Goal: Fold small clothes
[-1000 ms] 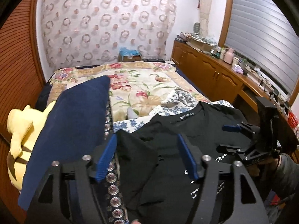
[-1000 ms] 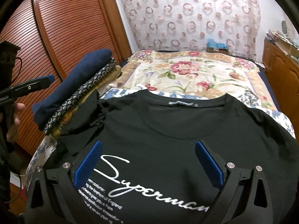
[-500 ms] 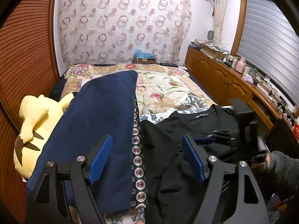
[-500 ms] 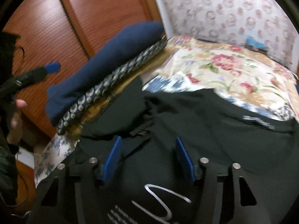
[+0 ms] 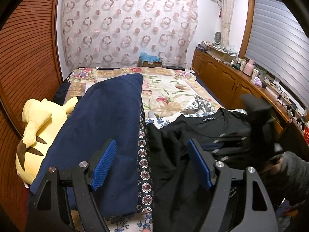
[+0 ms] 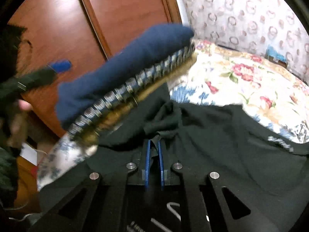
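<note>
Black T-shirt (image 6: 222, 135) is lying face up on the floral bed (image 6: 241, 81), beside a navy folded stack (image 5: 100, 135). Right tool (image 6: 153, 150) has just been closing and is now pinching a bunched sleeve fold between its blue pads. Left tool (image 5: 152, 166) is hovering wide open, holding nothing. Sleeve-fold step starting; next move likely calls for dragging the sleeve inward across the chest.
</note>
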`<state>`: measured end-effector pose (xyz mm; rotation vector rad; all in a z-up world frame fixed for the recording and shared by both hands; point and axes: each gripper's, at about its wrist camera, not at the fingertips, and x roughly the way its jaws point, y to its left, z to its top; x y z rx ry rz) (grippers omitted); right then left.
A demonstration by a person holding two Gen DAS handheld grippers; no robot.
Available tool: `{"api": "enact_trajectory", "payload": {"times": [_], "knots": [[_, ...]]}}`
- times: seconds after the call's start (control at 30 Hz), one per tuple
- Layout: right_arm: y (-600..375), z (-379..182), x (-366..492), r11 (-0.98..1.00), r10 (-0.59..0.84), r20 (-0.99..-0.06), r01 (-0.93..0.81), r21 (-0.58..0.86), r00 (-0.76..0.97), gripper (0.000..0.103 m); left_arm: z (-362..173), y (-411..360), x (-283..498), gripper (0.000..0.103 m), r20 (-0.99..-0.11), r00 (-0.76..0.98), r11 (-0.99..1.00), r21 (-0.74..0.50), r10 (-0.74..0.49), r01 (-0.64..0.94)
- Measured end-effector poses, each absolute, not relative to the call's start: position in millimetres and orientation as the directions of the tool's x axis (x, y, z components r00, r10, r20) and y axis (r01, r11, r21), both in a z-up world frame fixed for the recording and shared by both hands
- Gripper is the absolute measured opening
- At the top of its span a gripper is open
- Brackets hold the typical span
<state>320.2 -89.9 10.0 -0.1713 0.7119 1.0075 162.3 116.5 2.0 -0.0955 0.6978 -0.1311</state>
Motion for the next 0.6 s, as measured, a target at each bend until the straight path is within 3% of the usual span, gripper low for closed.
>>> {"api": "enact_trajectory", "payload": {"times": [0.17,0.33,0.4,0.53,0.6], "knots": [[-133.3,38.9,307.9,0.555,0.743,-0.559,-0.806,0.206,0.369,0.008,2.0,113.4,161.6,0.077,-0.635,0.754,0.984,-0.143,-0.17,0.102],[-150.5,25.6,301.9,0.637,0.657,-0.614,-0.758,0.142,0.437,0.009,2.8,104.3,159.6,0.077,-0.635,0.752,0.983,-0.133,-0.18,0.124],[-151.7,13.6,303.2,0.685,0.594,-0.651,-0.721,0.101,0.473,0.024,3.7,104.3,160.5,0.077,-0.634,0.751,0.983,-0.134,-0.183,0.126],[-154.5,-3.3,306.7,0.703,0.576,-0.67,-0.703,0.112,0.468,0.033,4.1,103.3,159.6,0.077,-0.636,0.75,0.983,-0.135,-0.183,0.125],[-149.0,-6.8,309.1,0.7,0.577,-0.669,-0.706,0.11,0.469,0.044,3.8,101.8,158.0,0.077,-0.637,0.748,0.983,-0.135,-0.183,0.125]]}}
